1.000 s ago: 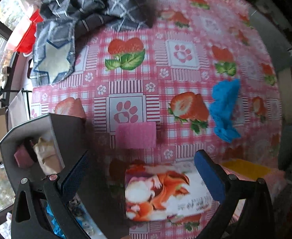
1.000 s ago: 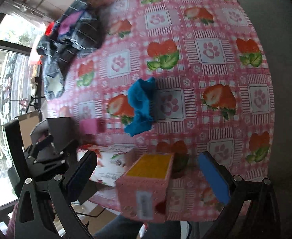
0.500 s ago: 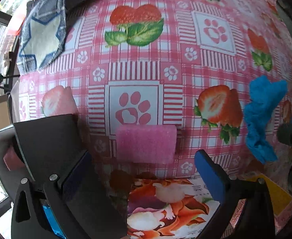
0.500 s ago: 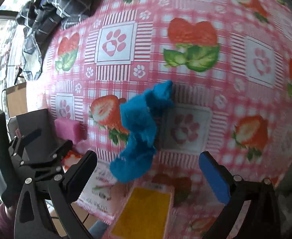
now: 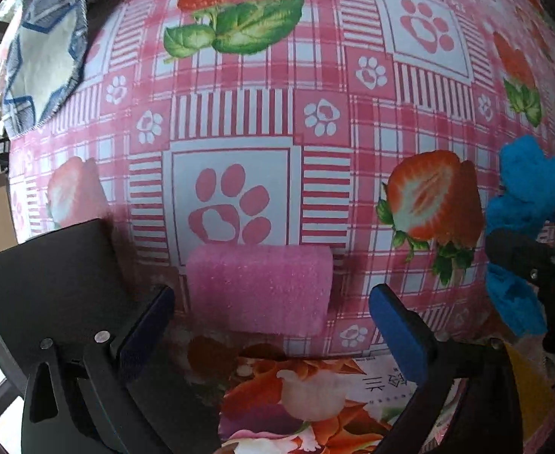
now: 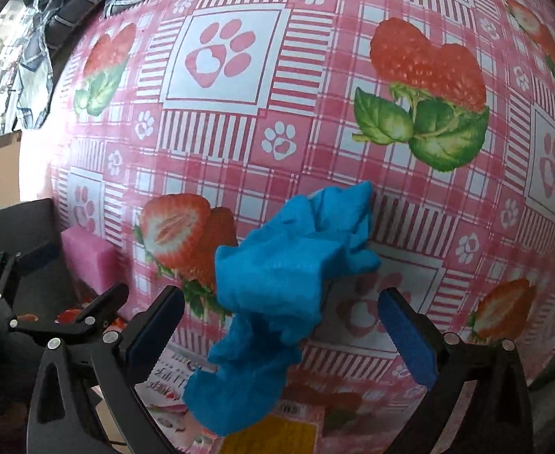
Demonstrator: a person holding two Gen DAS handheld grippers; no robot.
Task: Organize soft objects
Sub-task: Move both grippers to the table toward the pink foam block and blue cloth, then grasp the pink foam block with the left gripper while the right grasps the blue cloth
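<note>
The jaws of my left gripper [image 5: 269, 325] stand spread wide, one pad on either side of the pink sponge [image 5: 258, 289] without touching it. The sponge lies flat on the table [image 5: 239, 113], which carries a pink checked cloth printed with strawberries and paw marks. To the left of the sponge I see a black bin [image 5: 50, 272], its wall just beside the left pad. Directly below the sponge sits a floral tissue pack [image 5: 307, 397]. At the far left corner of the table lies a plaid cloth with a star patch [image 5: 46, 60].

Moving right, the blue cloth [image 6: 292, 283] lies crumpled on the table, right of the sponge and well apart from it. The jaws of my right gripper [image 6: 281, 336] are likewise spread, with the blue cloth between the pads; I cannot confirm contact with either pad. Below the cloth, at the near table edge, a pink box with a yellow top [image 6: 269, 435] is partly visible.
</note>
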